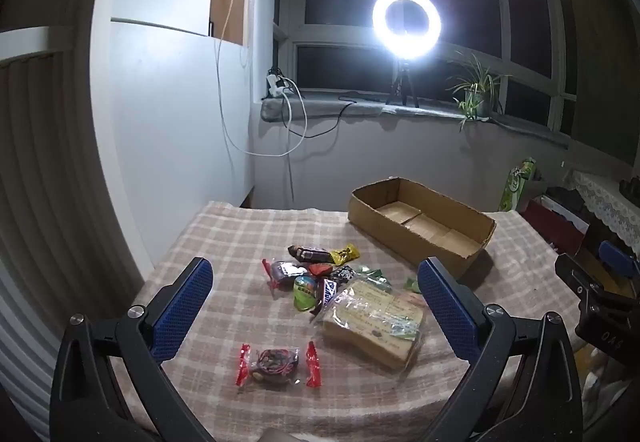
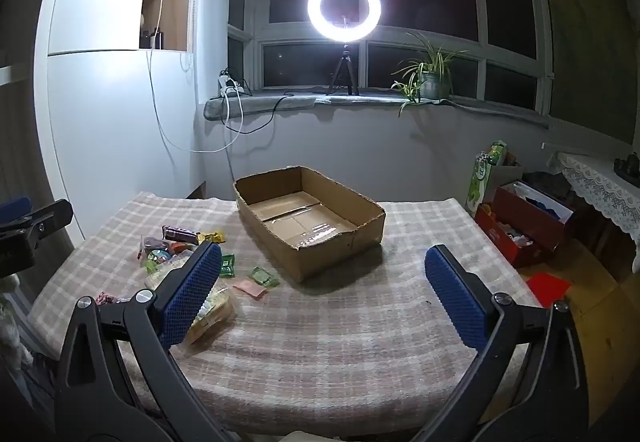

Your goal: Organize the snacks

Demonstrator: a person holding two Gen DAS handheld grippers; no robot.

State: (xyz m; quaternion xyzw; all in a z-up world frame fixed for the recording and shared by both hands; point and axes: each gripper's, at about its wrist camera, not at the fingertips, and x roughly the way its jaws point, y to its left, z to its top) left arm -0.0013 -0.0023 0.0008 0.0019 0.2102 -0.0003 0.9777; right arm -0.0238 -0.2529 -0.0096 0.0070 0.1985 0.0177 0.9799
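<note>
- The left gripper [image 1: 316,306] hangs over the near edge of the checked tablecloth [image 1: 224,242], jaws spread wide, nothing between the blue pads [image 1: 182,312].
- The right gripper [image 2: 320,296] hangs likewise, jaws wide apart and empty, aimed at the cardboard box [image 2: 340,242].
- In the left wrist view the snack pile [image 1: 320,274] lies at the centre of the table: dark chocolate bars, a yellow wrapper, green sachets.
- A bagged bread loaf [image 1: 374,322] touches the pile at its 4 o'clock side.
- One red-ended wrapped candy [image 1: 276,362] lies apart, at 6 o'clock from the pile and nearest the left jaws.
- The box sits at about 1 o'clock from the pile, well apart from it, open at the top and bare inside.
- In the right wrist view two green packets [image 2: 262,276] and a pink one lie between pile and box.
- Judgement: nothing is sorted yet; the first pick is the step in hand.
- The lone candy looks the easiest start: come straight down and close across its plump middle, not on the twisted ends, which would likely slip.
- Keep the pads just off the cloth, since the soft weave could get pinched.
- The loaf probably needs a gentle, broad squeeze, or it will crush.
</note>
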